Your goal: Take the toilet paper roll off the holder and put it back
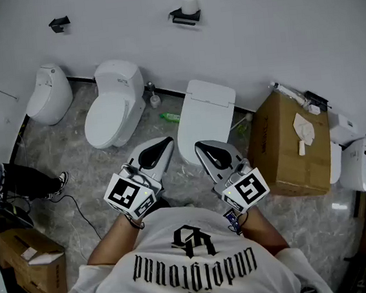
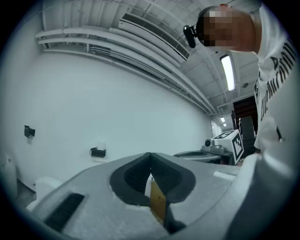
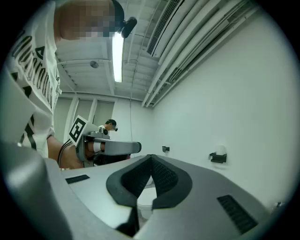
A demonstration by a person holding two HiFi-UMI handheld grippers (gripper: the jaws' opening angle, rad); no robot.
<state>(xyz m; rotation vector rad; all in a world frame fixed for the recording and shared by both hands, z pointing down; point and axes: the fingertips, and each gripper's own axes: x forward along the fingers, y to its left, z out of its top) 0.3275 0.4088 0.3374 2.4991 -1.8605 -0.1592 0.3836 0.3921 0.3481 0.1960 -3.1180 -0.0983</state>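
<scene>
A white toilet paper roll [image 1: 189, 5] stands on a black wall holder [image 1: 186, 19], high on the far wall and well away from both grippers. In the left gripper view, the roll [image 2: 100, 146] is small, left of the jaws. It shows at the right in the right gripper view, the roll [image 3: 220, 150] sitting on its holder [image 3: 218, 158]. My left gripper [image 1: 167, 139] and right gripper [image 1: 199, 145] are held side by side close to my chest, pointing toward the wall. Both have their jaws shut with nothing in them.
A second black holder [image 1: 59, 23] on the wall to the left is bare. Three white toilets [image 1: 115, 104] [image 1: 49, 95] [image 1: 205, 117] stand on the marble floor along the wall. A cardboard box [image 1: 290, 144] is at the right, another box [image 1: 29, 263] at the lower left, and a person's leg [image 1: 30, 181] at the left.
</scene>
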